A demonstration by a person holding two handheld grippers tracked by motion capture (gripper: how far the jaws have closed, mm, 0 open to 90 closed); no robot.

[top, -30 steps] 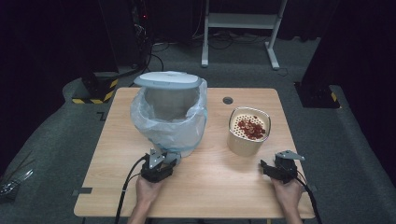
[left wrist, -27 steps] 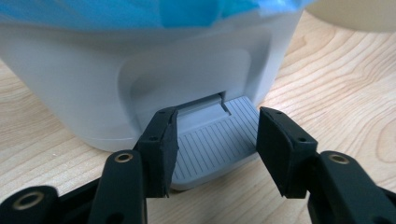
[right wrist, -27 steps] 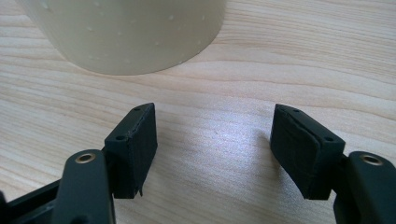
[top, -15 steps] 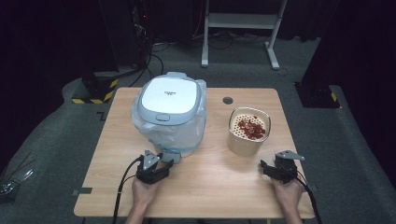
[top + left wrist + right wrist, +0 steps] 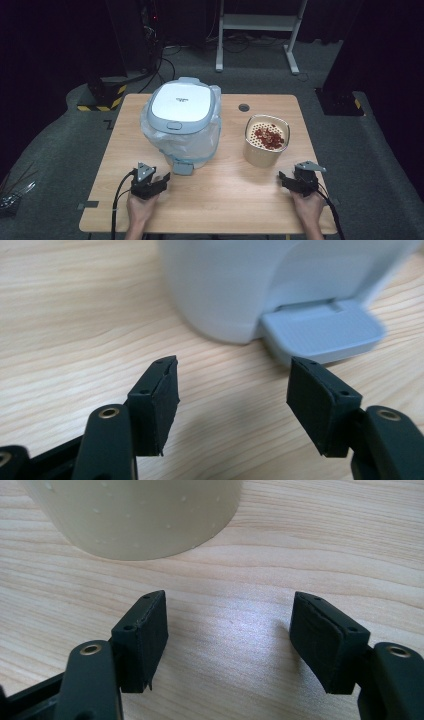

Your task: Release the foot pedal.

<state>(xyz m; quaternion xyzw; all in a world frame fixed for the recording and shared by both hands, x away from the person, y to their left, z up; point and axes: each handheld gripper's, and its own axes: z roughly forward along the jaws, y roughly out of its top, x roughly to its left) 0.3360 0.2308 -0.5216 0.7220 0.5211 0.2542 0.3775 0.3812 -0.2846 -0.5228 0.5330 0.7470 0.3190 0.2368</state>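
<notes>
Two grippers resting low on the table (image 5: 225, 200), left gripper (image 5: 159, 181) spread empty near the bin's (image 5: 182, 125) pedal (image 5: 320, 332), right gripper (image 5: 286, 179) spread empty near the cup (image 5: 265, 142).

A white pedal bin (image 5: 182, 125) lined with a clear plastic bag stands upright toward the table's (image 5: 100, 200) far left, lid shut, its grey foot pedal (image 5: 320, 332) facing the near edge. A cream perforated container (image 5: 265, 141) holding red pieces stands upright right of centre.

Bin (image 5: 280, 285) top cut off above
</notes>
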